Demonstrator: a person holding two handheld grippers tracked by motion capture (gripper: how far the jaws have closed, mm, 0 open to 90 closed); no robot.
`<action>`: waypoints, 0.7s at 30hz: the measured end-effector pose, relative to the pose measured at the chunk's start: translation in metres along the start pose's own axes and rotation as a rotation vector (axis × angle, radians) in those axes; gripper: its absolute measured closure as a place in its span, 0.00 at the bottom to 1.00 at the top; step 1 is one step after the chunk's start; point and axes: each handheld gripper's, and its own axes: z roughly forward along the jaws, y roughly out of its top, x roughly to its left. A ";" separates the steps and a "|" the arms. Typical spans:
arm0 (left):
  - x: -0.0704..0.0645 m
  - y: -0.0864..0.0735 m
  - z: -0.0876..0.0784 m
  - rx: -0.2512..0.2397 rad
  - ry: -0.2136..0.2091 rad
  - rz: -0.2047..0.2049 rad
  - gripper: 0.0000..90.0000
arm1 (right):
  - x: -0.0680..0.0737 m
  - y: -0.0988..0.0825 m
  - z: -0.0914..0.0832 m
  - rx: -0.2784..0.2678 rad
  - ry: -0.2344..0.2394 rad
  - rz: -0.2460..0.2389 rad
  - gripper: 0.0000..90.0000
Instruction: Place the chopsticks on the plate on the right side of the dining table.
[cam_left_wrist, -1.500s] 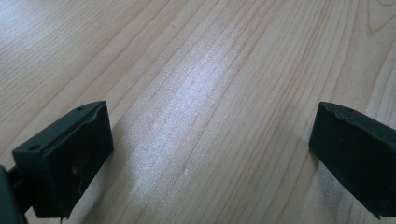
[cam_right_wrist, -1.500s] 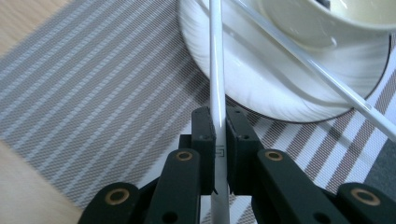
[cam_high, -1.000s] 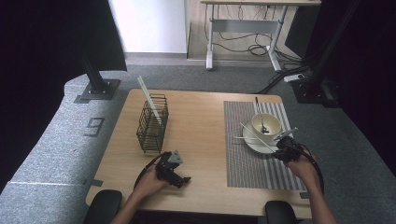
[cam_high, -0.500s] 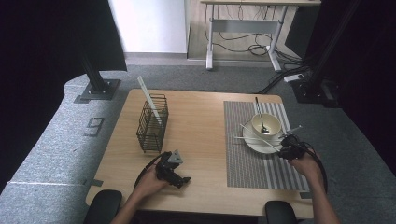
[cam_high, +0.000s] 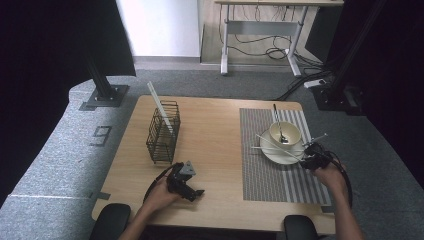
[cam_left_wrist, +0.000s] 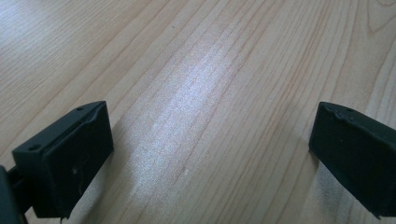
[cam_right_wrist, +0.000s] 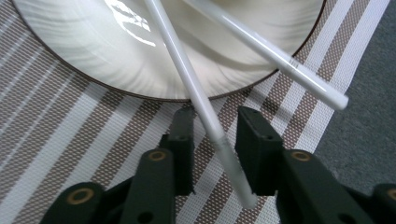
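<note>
On the striped placemat (cam_high: 260, 175) stands a cream plate (cam_high: 272, 154) carrying a bowl (cam_high: 285, 132) with a spoon (cam_high: 278, 120) in it. Two white chopsticks (cam_high: 275, 142) lie across the plate. My right gripper (cam_high: 311, 152) is at the plate's right rim. In the right gripper view one chopstick (cam_right_wrist: 187, 79) runs between the jaws of the right gripper (cam_right_wrist: 215, 119), which have just been opening and stand apart from it; the other chopstick (cam_right_wrist: 275, 56) lies to its right. My left gripper (cam_high: 194, 192) rests open on bare wood, nothing between the jaws of the left gripper (cam_left_wrist: 210, 154).
A black wire basket (cam_high: 162, 135) stands on the left half of the table with a white chopstick (cam_high: 160, 107) leaning out of it. Grey carpet surrounds the table; the mat's right edge (cam_right_wrist: 327, 116) lies close to the table edge.
My right hand has shifted slightly to the right beside the plate. The left hand and its gripper have stayed put.
</note>
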 end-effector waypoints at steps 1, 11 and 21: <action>0.000 0.000 0.000 0.000 0.000 0.000 0.00 | 0.000 0.000 0.001 0.002 -0.006 0.004 0.72; 0.000 0.000 0.000 0.000 0.000 0.000 0.00 | -0.002 0.000 -0.003 -0.023 -0.057 0.030 0.57; 0.000 0.000 0.000 0.000 0.000 0.000 0.00 | -0.005 0.003 -0.006 -0.070 -0.122 0.055 0.48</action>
